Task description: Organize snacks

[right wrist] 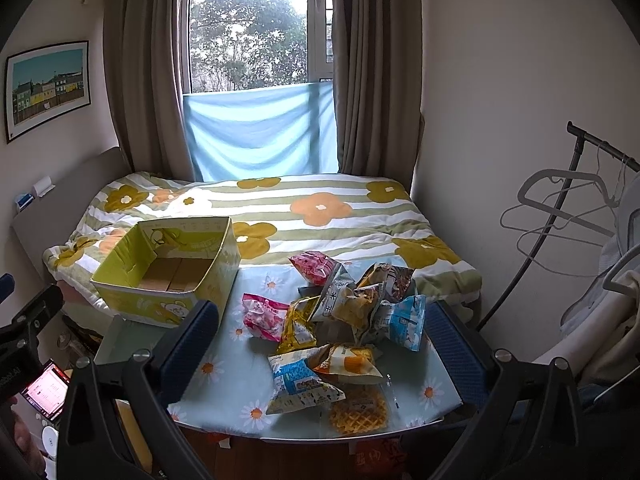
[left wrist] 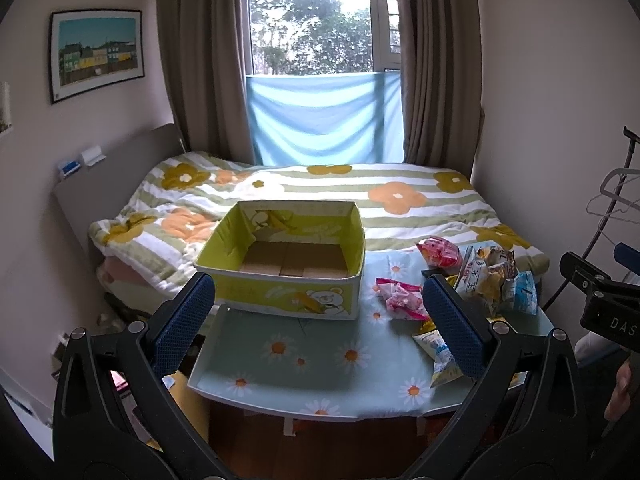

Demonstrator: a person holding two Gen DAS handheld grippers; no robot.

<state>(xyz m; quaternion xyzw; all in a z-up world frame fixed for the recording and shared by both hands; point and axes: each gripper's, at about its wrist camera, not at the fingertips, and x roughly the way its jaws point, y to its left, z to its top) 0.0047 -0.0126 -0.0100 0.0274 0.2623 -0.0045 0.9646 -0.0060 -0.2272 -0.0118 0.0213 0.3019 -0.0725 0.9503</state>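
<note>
1. Left gripper: fingers spread wide, nothing between them. It hangs above the near edge of the table, clear of every item. Blue textured pads face inward.

2. Right gripper: fingers likewise spread wide and empty, poised above the snack pile without touching it.

3. Yellow-green cardboard box: open-topped, with a bear print on its front wall and a bare brown floor. In the left wrist view it sits at 12 o'clock from the gripper, at the table's far left, with its back toward the bed.

4. Snack pile: loose packets heaped on the table's right half, at about 2 o'clock from the left gripper and dead ahead of the right one. All of them lie outside the box.

5. Pile contents, right wrist view:
   - a pink packet at the pile's 9 o'clock edge, nearest the box;
   - a second pink packet at 12 o'clock;
   - a blue-and-white packet at 3 o'clock;
   - a yellow packet near the centre;
   - an orange-and-white packet and a blue packet at 6 o'clock;
   - a waffle in clear wrap at the near table edge.

6. The tablecloth is pale blue with daisies.
</note>
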